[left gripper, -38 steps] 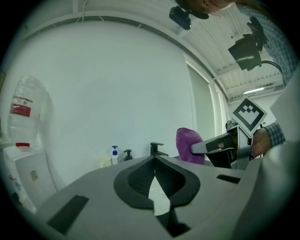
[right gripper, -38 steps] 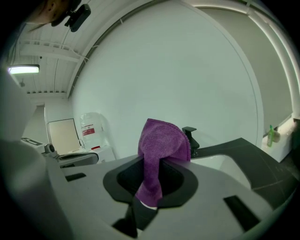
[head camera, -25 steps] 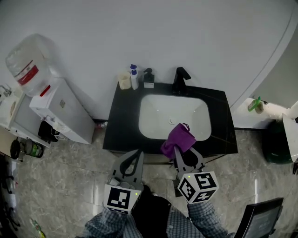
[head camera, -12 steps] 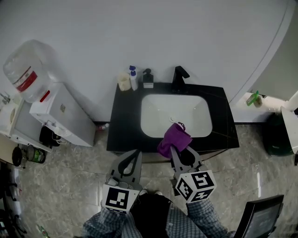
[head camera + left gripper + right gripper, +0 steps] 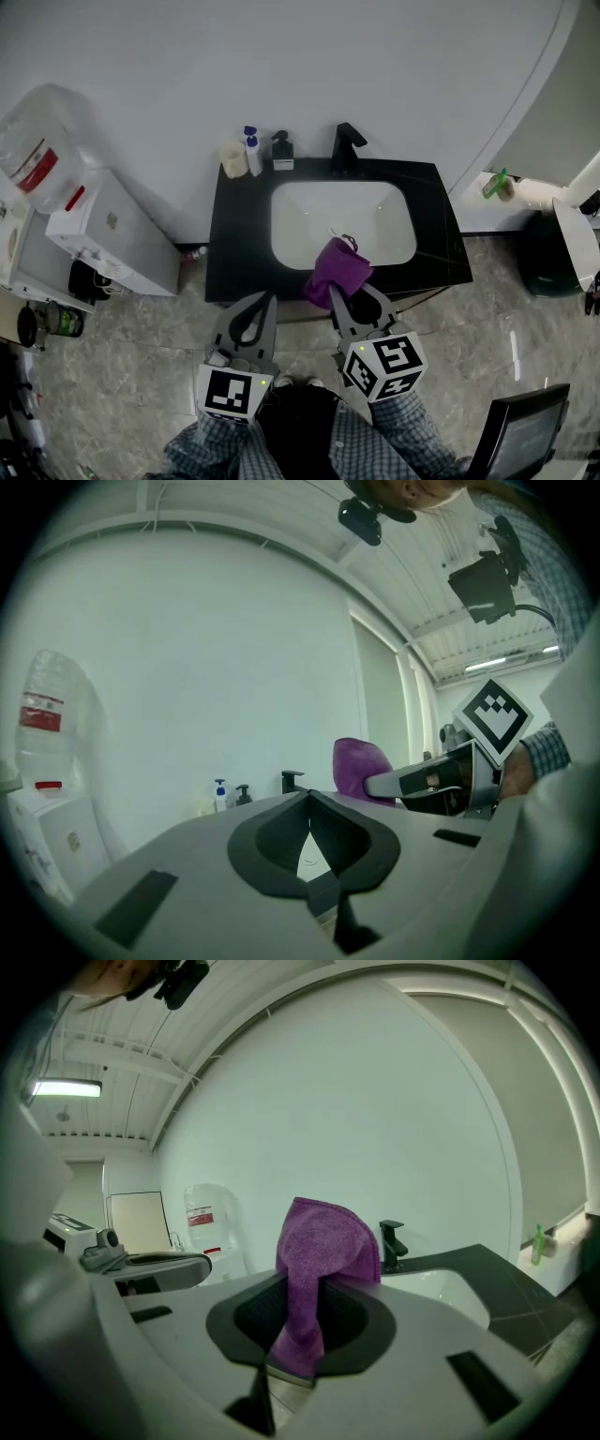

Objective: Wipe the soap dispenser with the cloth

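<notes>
Your right gripper (image 5: 345, 292) is pinching a purple fleecy cloth (image 5: 336, 270).
Your left gripper (image 5: 261, 302) is resting with jaws together; the dark pump bottle (image 5: 282, 153), probably soap, is standing well apart.

White wall (image 5: 375, 75), black vanity (image 5: 234, 246) (marbled floor (image 5: 141, 361))

We see a black vanity countertop (image 5: 239, 234) against the white wall, a white basin (image 5: 309, 216) sunk in its middle, a black faucet (image 5: 345, 148) behind it, at the back-left corner a dark soap dispenser (image 5: 282, 152), a blue-capped pump bottle (image 5: 251, 152), a beige cup (image 5: 232, 159)
</notes>
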The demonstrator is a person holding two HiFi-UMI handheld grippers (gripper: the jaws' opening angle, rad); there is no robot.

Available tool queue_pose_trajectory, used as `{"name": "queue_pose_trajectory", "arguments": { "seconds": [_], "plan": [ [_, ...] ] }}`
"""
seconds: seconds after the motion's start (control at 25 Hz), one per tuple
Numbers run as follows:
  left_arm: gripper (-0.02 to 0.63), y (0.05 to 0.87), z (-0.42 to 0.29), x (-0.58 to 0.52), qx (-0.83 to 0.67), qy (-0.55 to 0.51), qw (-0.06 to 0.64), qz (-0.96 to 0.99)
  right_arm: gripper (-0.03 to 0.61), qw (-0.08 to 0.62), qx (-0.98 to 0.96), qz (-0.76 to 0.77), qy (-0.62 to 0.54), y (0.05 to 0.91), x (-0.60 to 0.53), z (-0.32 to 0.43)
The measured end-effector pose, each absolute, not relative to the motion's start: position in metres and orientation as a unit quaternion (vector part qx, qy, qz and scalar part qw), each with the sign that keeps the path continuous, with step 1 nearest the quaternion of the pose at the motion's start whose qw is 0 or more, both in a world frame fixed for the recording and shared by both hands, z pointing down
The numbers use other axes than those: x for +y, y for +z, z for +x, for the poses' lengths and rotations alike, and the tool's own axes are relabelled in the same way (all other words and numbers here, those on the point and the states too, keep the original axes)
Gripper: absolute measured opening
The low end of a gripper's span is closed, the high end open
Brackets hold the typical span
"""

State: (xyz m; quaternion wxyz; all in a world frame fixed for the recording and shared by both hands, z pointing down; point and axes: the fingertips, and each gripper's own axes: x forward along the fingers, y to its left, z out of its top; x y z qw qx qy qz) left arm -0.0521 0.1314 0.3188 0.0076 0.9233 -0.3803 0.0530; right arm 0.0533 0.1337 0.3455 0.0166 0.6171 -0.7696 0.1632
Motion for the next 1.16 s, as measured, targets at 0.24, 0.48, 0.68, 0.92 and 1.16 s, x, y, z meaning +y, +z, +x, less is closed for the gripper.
{"name": "queue_pose_trajectory", "arguments": {
  "seconds": [0.24,0.48,0.68,0.92,1.16],
  "plan": [
    [0.002,0.322,-0.050,0.130,-0.380,0.058,0.007,0.923,0.074,0.022,-0.771,0.617,0.157,0.342,0.132,0.056],
    [0.002,0.319,-0.048,0.130,-0.383,0.046,0.008,0.922,0.074,0.022,-0.773,0.614,0.159,0.343,0.132,0.057],
    [0.002,0.319,-0.052,0.131,-0.391,0.047,0.007,0.919,0.074,0.024,-0.776,0.611,0.155,0.340,0.132,0.056],
    [0.002,0.319,-0.063,0.128,-0.401,0.052,0.009,0.915,0.074,0.043,-0.782,0.605,0.143,0.340,0.127,0.046],
    [0.002,0.314,-0.071,0.124,-0.406,0.032,0.007,0.913,0.074,0.041,-0.787,0.598,0.146,0.343,0.124,0.032]
  ]
}}
